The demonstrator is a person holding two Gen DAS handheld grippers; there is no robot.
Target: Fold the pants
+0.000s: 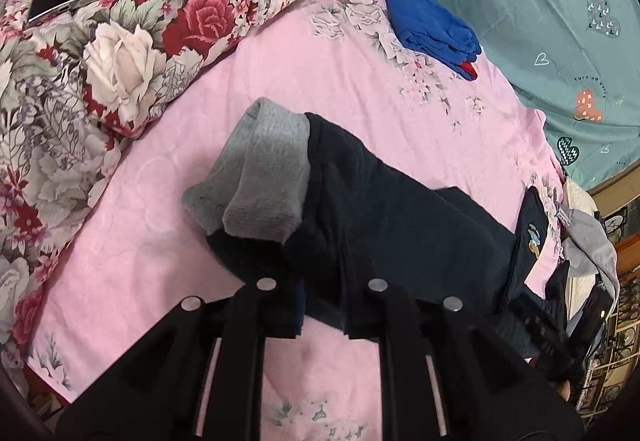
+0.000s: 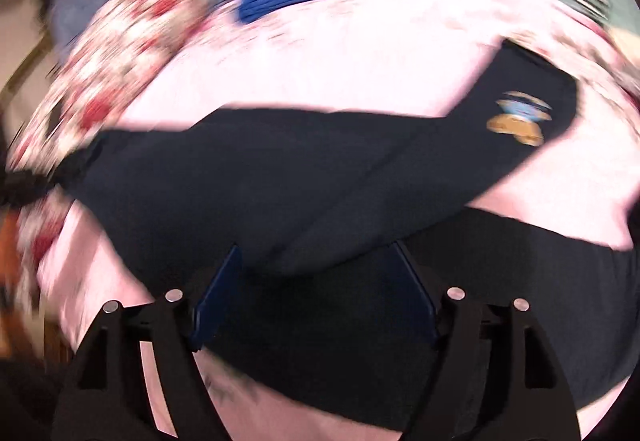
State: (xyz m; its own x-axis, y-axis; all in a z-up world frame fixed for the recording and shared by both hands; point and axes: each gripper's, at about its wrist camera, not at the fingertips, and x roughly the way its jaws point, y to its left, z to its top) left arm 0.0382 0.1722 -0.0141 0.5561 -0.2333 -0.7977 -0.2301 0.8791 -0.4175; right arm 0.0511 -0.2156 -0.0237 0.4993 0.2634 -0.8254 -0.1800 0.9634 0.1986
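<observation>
1. Left, our left gripper [image 1: 320,305] was pinched nearly shut on the near edge of the pants [image 1: 400,209]; the dark cloth passed between its fingers and looked slightly lifted off the pink sheet [image 1: 320,81].
2. Right, our right gripper [image 2: 316,281] stood wide, its blue pads [image 2: 216,289] clear of the cloth; the pants lay beneath and between the jaws, unheld.
3. The pants lay across the sheet, grey cuffs [image 1: 260,169] turned back on the leg, the embroidered patch [image 2: 520,121] at the far right end.
4. Risk, we judged: with one side gripped and the other loose, a pull would have dragged the pants askew and bunched the fold.
5. Risk: the shallow left pinch could have slipped off the hem.
6. Risk: the right view was blurred, so closing there might have caught the sheet with the cloth.
</observation>
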